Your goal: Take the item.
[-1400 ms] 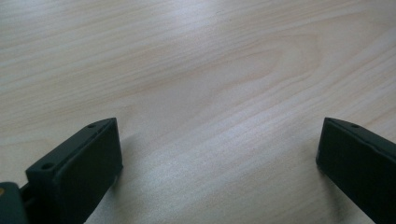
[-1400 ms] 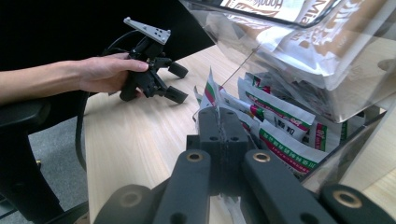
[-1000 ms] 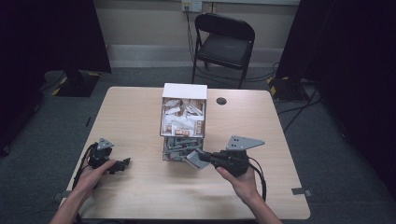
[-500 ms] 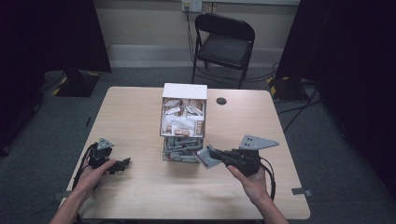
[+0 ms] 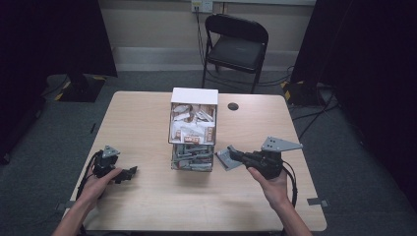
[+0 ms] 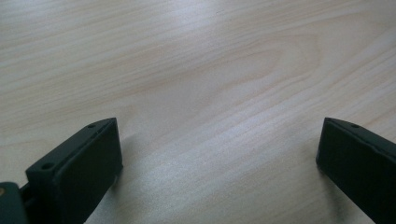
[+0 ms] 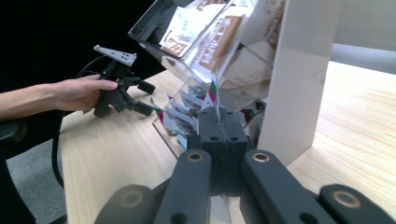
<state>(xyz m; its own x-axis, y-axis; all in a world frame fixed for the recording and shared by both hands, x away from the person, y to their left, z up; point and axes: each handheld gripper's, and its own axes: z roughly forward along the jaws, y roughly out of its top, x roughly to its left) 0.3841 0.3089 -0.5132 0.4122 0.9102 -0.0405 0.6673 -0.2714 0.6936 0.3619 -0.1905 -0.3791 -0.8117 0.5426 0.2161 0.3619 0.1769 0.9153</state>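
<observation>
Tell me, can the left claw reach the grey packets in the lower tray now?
Probably yes: the left claw is open, and bare table lies between it and the lower tray.

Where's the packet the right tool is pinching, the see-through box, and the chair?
packet (image 7: 213,92), right gripper view, its striped top edge above the jaws.
see-through box (image 5: 193,158), high view, its lower clear front.
chair (image 5: 235,51), high view, its seat.

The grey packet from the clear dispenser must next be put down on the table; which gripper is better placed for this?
Right. The right gripper is shut on the grey packet beside the dispenser. The left gripper rests open, far left.
</observation>
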